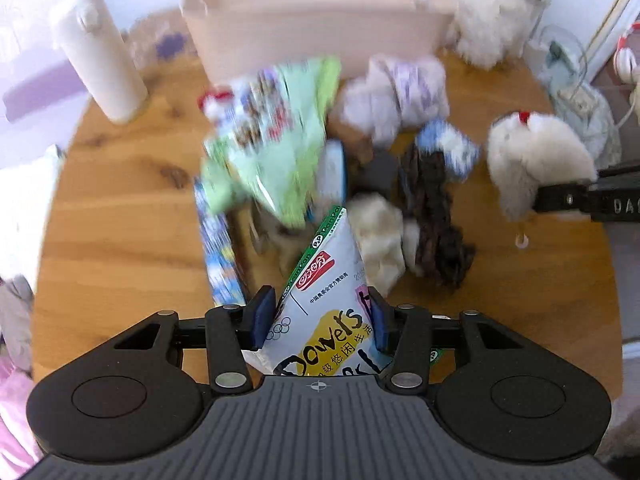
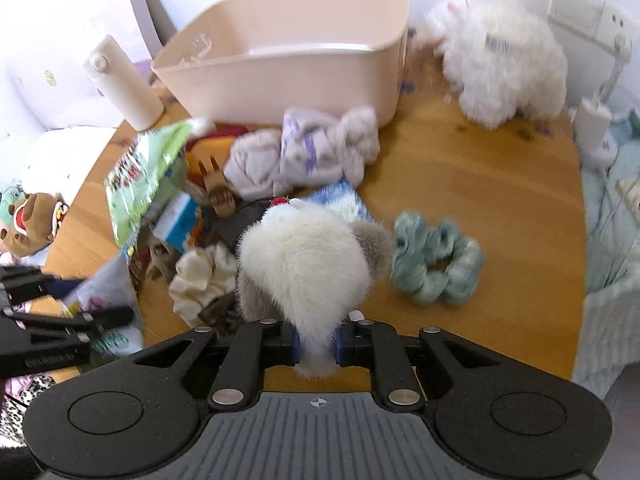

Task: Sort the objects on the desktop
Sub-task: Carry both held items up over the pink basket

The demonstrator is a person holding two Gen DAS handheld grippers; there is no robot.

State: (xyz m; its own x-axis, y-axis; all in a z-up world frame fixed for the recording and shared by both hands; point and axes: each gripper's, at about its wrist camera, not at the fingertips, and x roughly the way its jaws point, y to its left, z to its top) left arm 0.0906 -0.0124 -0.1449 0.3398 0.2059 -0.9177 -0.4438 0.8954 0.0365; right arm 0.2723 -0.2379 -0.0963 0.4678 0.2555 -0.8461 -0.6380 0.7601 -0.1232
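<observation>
My left gripper is shut on a white snack bag with a green edge and a yellow label, held just above the pile. From the right wrist view, the left gripper comes in at the left edge. My right gripper is shut on the narrow end of a white and grey fluffy toy with a red dot on top. The same toy hangs from the right gripper at the right of the left wrist view. A beige bin stands open at the back of the wooden table.
On the table lie a green snack bag, a lavender cloth bundle, a teal scrunchie, a cream scrunchie, a dark scrunchie and a brown hair claw. A white bottle stands back left, a large white plush back right.
</observation>
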